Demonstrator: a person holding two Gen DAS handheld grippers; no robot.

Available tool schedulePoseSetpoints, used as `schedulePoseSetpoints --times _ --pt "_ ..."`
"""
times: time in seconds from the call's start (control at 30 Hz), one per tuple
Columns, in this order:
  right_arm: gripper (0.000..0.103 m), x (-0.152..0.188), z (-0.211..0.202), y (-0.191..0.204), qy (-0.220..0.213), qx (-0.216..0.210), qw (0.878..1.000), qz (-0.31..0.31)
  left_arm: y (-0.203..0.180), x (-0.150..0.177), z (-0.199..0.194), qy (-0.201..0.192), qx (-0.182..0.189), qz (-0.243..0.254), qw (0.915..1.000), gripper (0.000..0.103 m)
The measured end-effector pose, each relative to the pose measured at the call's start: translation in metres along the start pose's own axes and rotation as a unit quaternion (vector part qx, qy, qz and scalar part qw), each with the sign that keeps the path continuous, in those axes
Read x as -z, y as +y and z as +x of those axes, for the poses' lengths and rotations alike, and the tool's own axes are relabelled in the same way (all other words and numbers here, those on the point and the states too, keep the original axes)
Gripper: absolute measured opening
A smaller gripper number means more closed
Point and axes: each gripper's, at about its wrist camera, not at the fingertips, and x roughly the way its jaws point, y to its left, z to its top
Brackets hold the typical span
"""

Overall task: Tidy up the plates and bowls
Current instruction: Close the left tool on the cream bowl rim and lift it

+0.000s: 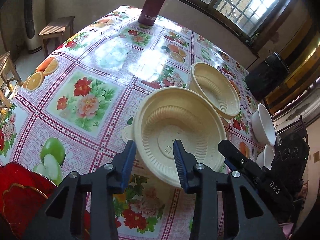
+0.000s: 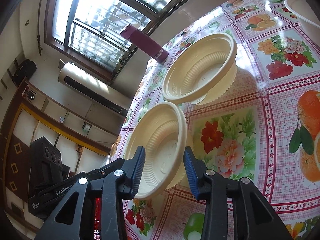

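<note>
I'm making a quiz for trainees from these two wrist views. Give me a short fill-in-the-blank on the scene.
1. Both grippers straddle the rim of the near ____ bowl.
2. The bottle at the table's far edge is ____.
3. The tablecloth is printed with flowers and ____.
4. The dish at the left wrist view's lower left is ____.

Missing words: cream; purple; fruit; red

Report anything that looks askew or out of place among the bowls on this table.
The near cream bowl is tipped up on edge, rim off the floral tablecloth, with both grippers' jaws straddling its rim. The far cream bowl leans too, apparently on another piece beneath it. No spill or damage visible.
</note>
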Motion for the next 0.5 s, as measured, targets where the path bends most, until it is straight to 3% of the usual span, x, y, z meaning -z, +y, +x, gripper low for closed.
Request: schedulePoseSetpoints --times 0.07,0.17,0.27,0.5 --pt "0.033 0.0 0.0 -0.001 0.0 0.002 1.0 0.001 0.002 0.0 0.0 0.001 0.002 -0.006 1.0 0.035" --pt "0.033 0.0 0.001 -0.003 0.003 0.002 1.0 0.004 0.006 0.001 -0.002 0.0 0.01 -0.022 0.9997 0.036" --pt "0.033 0.0 0.001 -0.002 0.002 0.002 1.0 0.001 0.009 0.001 -0.005 -0.007 -0.008 -0.023 0.9997 0.036" --pt "0.033 0.0 0.002 -0.001 0.002 0.005 1.0 -0.003 0.008 0.002 0.006 0.012 -0.007 -0.027 0.9996 0.036"
